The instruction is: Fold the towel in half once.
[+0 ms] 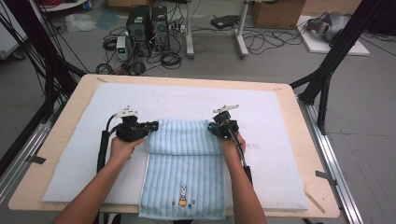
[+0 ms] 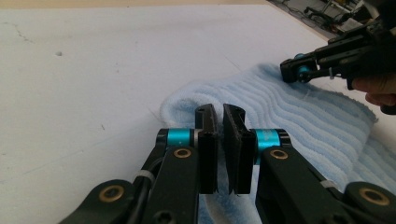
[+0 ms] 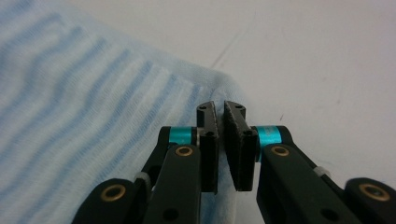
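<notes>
1. The left hand-held gripper [image 1: 150, 126] is clamped on the left end of the towel's folded edge; bare white mat [image 1: 93, 140] lies wide to its left, up to the desk [image 1: 70, 100] edge.
2. The towel [image 1: 184, 163] is pale blue with ribs, with a small rabbit picture [image 1: 183, 196] at the near end. It lies in the middle, its far part folded back, its long axis running from the person away.
3. The right hand-held gripper [image 1: 211, 127] is clamped on the fold's right corner, with open mat beyond.
</notes>
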Available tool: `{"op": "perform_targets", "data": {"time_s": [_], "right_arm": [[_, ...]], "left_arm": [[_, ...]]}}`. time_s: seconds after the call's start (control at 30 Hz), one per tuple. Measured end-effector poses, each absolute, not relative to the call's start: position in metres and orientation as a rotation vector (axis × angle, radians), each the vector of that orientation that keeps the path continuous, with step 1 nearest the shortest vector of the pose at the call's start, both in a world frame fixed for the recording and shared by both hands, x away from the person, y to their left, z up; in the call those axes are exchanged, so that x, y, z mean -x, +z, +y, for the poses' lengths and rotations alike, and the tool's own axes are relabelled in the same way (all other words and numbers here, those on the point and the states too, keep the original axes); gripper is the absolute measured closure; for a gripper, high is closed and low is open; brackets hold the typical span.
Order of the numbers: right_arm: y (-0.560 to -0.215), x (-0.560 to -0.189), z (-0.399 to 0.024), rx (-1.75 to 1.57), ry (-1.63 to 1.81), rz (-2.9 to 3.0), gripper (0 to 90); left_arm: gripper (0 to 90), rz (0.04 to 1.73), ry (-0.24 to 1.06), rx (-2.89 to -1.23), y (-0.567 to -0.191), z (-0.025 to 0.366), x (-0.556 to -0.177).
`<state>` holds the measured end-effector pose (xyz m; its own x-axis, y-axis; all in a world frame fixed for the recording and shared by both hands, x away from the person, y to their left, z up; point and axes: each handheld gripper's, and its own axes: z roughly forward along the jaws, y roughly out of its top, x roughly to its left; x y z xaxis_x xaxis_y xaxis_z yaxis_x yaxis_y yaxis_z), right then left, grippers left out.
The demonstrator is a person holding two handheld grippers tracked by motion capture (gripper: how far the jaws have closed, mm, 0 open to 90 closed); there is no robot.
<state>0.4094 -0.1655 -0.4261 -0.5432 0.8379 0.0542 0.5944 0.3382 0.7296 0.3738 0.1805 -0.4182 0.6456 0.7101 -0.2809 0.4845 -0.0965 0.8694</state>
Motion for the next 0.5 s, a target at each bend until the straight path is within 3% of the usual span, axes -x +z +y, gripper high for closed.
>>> {"op": "perform_targets", "data": {"time_s": [0.23,0.5], "right_arm": [[-0.401,-0.379,-0.189,-1.197,1.318,2.232,84.2],[-0.395,-0.331,-0.2,-1.108,1.371,2.277,84.3]], "left_arm": [[83.0,0.91,0.258,-1.736,-0.418,0.185,-0.351],[82.0,0.872,0.21,-1.785,-0.429,0.188,-0.325]]}}
